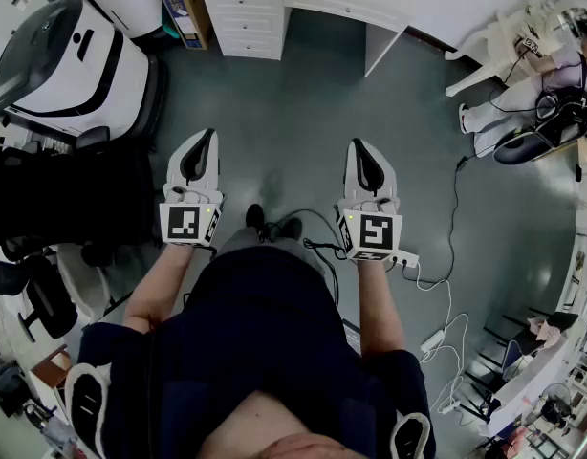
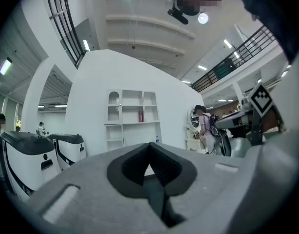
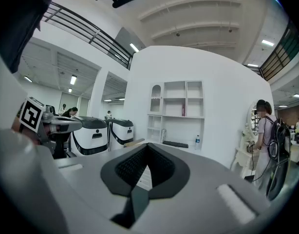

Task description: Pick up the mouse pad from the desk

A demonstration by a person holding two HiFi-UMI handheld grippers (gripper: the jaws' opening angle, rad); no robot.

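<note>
I stand on the grey floor some way from the white desk. In the head view my left gripper and right gripper are held side by side at waist height, pointing level toward the desk. Both are shut with nothing between their jaws. The right gripper view shows its closed tips in front of the desk, where a dark flat item lies; I cannot tell whether it is the mouse pad. In the left gripper view the shut tips hide the desk top.
White drawers stand under the desk's left end. Two large white machines are at the left. Cables and a power strip lie on the floor at the right. A person stands by an ornate white table.
</note>
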